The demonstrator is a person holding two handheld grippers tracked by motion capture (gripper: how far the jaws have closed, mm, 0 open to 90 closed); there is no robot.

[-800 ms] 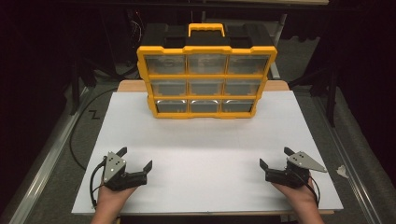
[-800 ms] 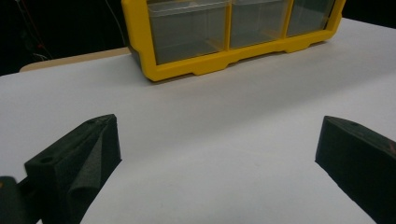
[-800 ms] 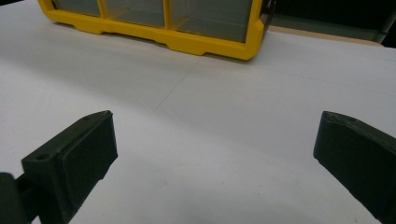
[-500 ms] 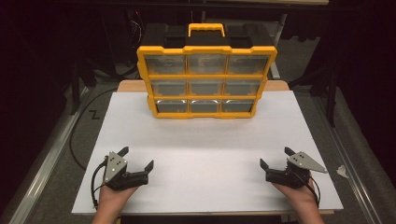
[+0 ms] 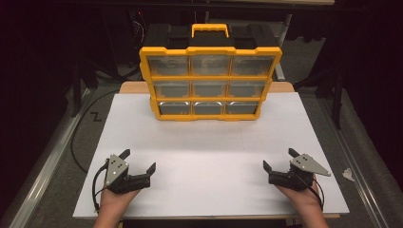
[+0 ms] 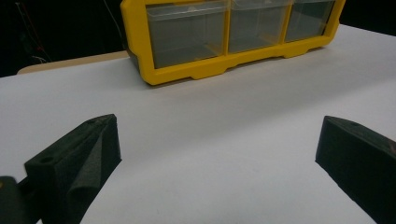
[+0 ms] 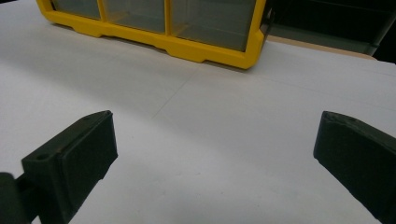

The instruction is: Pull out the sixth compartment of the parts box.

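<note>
A yellow organizer case (image 5: 209, 83) with clear drawers in three rows stands upright at the far middle of the white table (image 5: 209, 147). Its bottom row shows in the left gripper view (image 6: 224, 42) and the right gripper view (image 7: 163, 28). Near the front left edge rests my left gripper (image 5: 138, 161), open, nothing between its jaws (image 6: 217, 154). At the front right my right gripper (image 5: 279, 158) is open too, with bare table between its jaws (image 7: 215, 154). Both point toward the case, well short of it.
A black cable (image 5: 78, 137) curls on the floor left of the table. A metal rail (image 5: 43, 175) runs along the left side. A small white scrap (image 5: 348, 175) lies on the floor at the right. Dark stands sit behind the case.
</note>
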